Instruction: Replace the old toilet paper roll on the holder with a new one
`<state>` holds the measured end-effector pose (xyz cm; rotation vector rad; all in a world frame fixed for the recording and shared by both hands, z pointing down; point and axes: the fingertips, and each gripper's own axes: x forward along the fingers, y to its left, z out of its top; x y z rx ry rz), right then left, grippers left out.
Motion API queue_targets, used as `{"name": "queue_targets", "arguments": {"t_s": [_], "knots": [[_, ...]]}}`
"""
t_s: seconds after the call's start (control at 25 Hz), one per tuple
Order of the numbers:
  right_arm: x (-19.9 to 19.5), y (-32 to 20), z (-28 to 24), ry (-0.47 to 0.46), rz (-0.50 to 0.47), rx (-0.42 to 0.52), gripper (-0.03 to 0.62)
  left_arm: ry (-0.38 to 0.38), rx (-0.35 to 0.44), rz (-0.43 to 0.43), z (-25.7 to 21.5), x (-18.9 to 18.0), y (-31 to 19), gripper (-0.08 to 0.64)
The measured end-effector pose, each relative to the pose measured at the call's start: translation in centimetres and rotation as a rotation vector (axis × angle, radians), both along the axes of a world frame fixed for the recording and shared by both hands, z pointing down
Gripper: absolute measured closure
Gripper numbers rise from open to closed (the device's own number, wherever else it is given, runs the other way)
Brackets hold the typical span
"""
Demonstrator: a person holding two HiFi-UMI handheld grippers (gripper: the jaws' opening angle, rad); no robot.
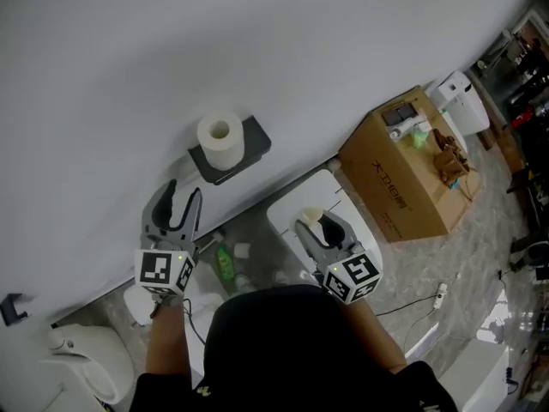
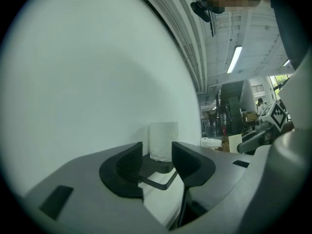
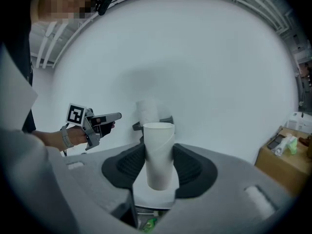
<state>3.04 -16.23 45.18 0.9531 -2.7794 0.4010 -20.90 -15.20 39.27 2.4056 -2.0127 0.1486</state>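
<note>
A full white toilet paper roll (image 1: 220, 140) stands on a dark holder (image 1: 256, 137) fixed to the white wall. My left gripper (image 1: 183, 197) is below and left of the holder, open and empty. In the left gripper view the roll (image 2: 163, 140) shows beyond the gap between the jaws of the left gripper (image 2: 157, 155), on the holder's shelf (image 2: 158, 167). My right gripper (image 1: 322, 230) is shut on a bare cardboard tube (image 1: 310, 216), held upright. The right gripper view shows this tube (image 3: 159, 152) pinched between the pads of the right gripper (image 3: 159, 162), with the roll (image 3: 146, 110) farther off at the wall.
A white toilet tank (image 1: 287, 209) sits under my right gripper. A brown cardboard box (image 1: 403, 178) with small items on top stands to the right, a white appliance (image 1: 463, 101) behind it. A green bottle (image 1: 225, 264) lies on the floor by the wall.
</note>
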Motion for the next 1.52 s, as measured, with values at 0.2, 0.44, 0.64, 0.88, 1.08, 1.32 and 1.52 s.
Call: {"name": "queue_targets", "arguments": {"t_s": [0.2,0.44,0.64,0.88,1.08,1.32,1.52], "knots": [[-3.3,0.6,0.1,-0.007,-0.105,-0.004,0.414,0.019,-0.019,-0.054,0.8,-0.9,4.1,0.474],[-7.5,1.8,0.7,-0.016,-0.231,-0.005,0.416,0.064,-0.038,-0.161,2.2,-2.1,9.0,0.545],[-10.7,3.3,0.9,-0.021,-0.329,-0.004,0.414,0.109,-0.098,-0.243,4.1,-2.5,12.4,0.546],[-14.3,5.2,1.3,-0.012,-0.442,-0.010,0.416,0.097,-0.146,-0.295,6.9,-2.7,15.8,0.546],[-16.7,6.5,1.4,-0.025,-0.513,-0.010,0.416,0.017,-0.176,-0.317,7.9,-2.7,17.4,0.546],[-18.4,7.7,1.6,-0.001,-0.571,0.007,0.416,0.079,-0.159,-0.359,7.8,-3.7,18.6,0.548],[-18.9,7.9,1.2,-0.006,-0.586,0.016,0.416,0.134,-0.167,-0.408,7.8,-4.6,18.7,0.548]]}}
